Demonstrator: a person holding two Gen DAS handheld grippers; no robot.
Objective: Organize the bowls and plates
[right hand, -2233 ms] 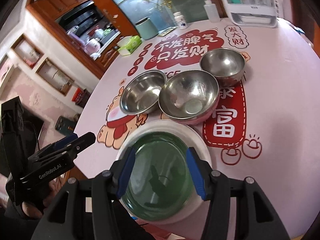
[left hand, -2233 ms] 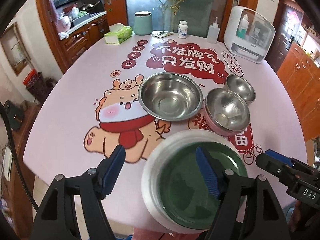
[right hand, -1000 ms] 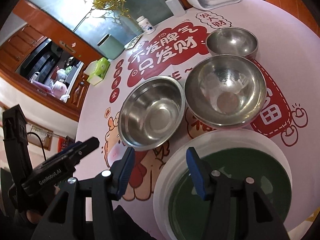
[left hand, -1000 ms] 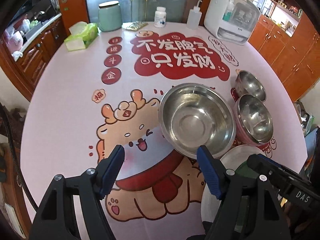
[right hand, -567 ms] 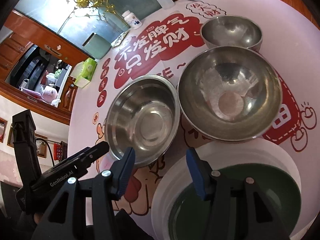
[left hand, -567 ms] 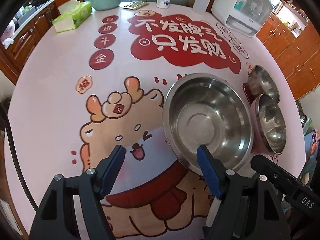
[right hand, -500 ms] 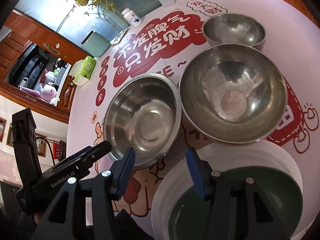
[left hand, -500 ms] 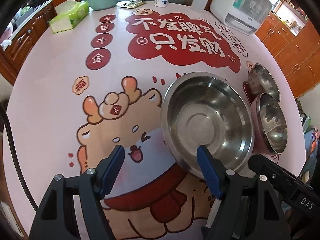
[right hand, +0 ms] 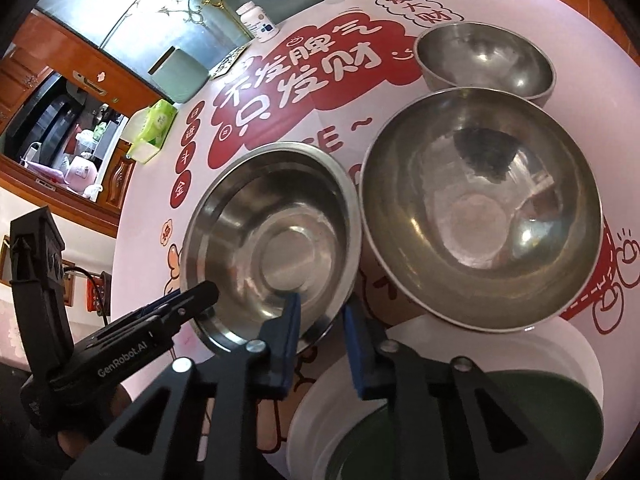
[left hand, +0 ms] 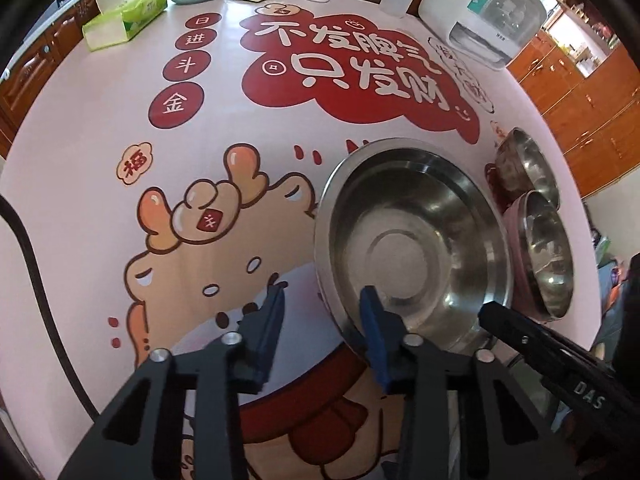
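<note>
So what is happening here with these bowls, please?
A person is working two grippers at the wide steel bowl on the pink table. The left gripper and the right gripper each straddle its near rim, jaws closing on it. Two other bowls and the green plate sit untouched.

Three bowls on the bench [right hand: 580, 20]: wide-rimmed bowl [right hand: 272, 248] at left, larger bowl [right hand: 480, 216] touching it on the right, smallest bowl [right hand: 484, 60] just behind that. Plate [right hand: 448, 408] in front, near the bench edge.
</note>
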